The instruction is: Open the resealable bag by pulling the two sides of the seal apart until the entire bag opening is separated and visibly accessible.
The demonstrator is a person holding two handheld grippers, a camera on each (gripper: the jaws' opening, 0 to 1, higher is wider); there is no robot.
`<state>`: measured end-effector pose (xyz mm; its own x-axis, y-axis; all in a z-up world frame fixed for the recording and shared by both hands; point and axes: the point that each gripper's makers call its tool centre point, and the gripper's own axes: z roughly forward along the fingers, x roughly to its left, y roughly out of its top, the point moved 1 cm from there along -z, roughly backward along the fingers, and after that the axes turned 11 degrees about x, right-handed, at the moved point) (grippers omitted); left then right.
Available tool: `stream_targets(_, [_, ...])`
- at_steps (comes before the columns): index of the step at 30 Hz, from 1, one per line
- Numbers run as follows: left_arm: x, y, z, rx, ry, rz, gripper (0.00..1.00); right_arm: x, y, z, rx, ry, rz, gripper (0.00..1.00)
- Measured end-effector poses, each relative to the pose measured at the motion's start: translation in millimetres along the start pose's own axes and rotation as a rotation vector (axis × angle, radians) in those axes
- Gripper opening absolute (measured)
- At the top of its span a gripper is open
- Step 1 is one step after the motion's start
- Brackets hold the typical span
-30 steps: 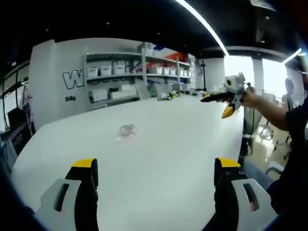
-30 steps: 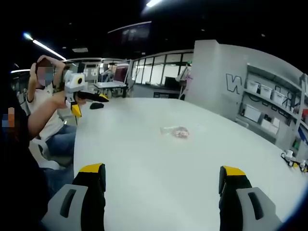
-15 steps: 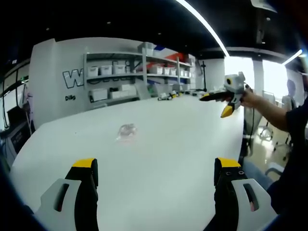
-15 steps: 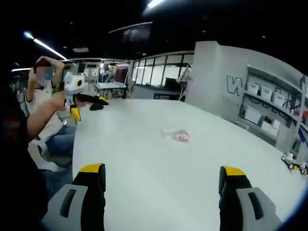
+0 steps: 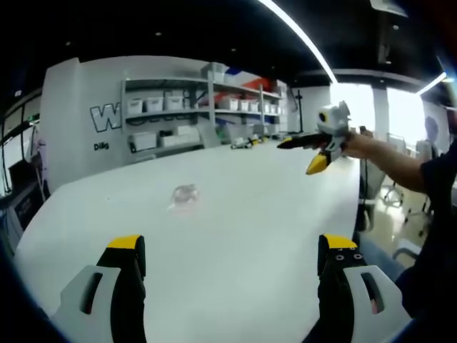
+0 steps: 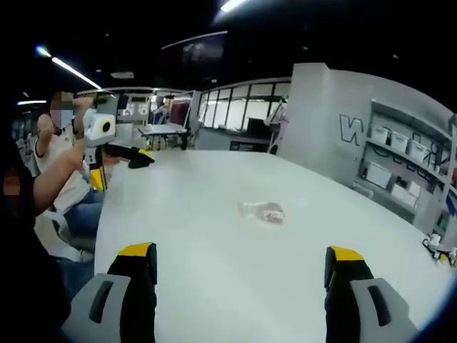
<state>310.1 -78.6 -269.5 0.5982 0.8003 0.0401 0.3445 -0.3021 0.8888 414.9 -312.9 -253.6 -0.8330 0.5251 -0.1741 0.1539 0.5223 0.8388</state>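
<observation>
Smooth matt white table (image 5: 235, 214), clear shiny plastic bag (image 5: 185, 196), grippers looking like matt grey plastic with yellow tips.

Left gripper (image 5: 232, 261): in the left gripper view both yellow-tipped jaws rise from the bottom edge, set wide apart with nothing between them. In the right gripper view the same gripper (image 6: 114, 148) appears at the left, held up by a raised forearm.

Right gripper (image 6: 239, 268): jaws likewise spread wide and empty. In the left gripper view it (image 5: 314, 146) is held aloft at the right on an outstretched arm, its yellow tips parted.
</observation>
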Motion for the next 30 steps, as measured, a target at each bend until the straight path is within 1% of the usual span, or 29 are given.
stream_targets(9, [-1.7,0.9,2.8,0.001,-0.003,0.0,1.0,-2.0,2.0,16.7,0.009,0.017,0.005,0.99])
stream_targets(25, [-2.1,0.3,6.0,0.004,-0.007,0.0,1.0,-1.0,6.5,24.1,0.005,0.027,0.005,0.98])
stream_targets(30, [-3.0,-0.5,7.5,0.006,-0.01,0.0,1.0,-1.5,5.4,28.1,0.007,0.029,0.01,0.98])
